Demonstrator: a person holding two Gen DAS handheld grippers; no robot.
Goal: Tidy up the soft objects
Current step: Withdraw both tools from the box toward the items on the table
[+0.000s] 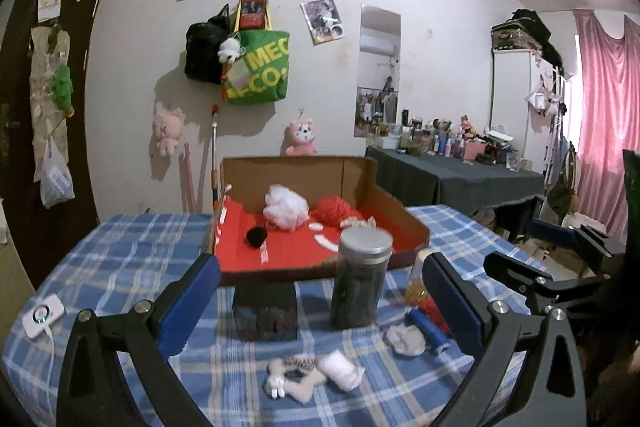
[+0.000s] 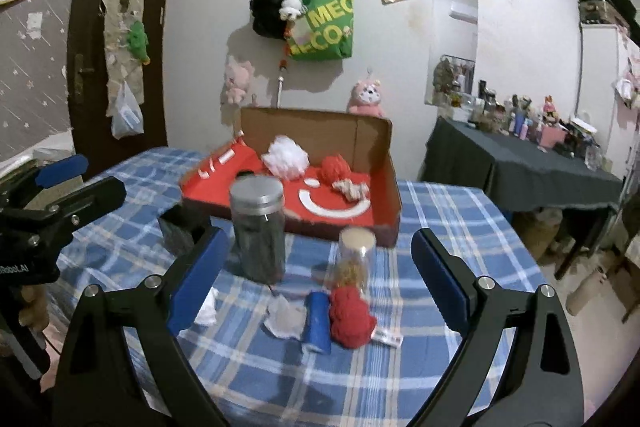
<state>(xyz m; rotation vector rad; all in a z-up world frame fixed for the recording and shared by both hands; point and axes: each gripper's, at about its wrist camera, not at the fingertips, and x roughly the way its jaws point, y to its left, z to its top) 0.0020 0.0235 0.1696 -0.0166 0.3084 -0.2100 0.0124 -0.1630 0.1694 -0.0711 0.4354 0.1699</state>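
Bedroom surroundings beyond the sorting

A green bag (image 1: 258,69) is hung on the wall beside a mirror (image 1: 378,71). A dark door (image 2: 120,43) is seen at left, pink curtains (image 1: 604,91) at right, and a dark-clothed side table (image 2: 520,163) is crowded with bottles. A lidded jar (image 1: 360,279) is stood on the checked worktop (image 1: 120,259).

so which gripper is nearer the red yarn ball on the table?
Right. The red yarn ball lies between the open right gripper's fingers, just ahead. The left gripper is further left, facing the jar.
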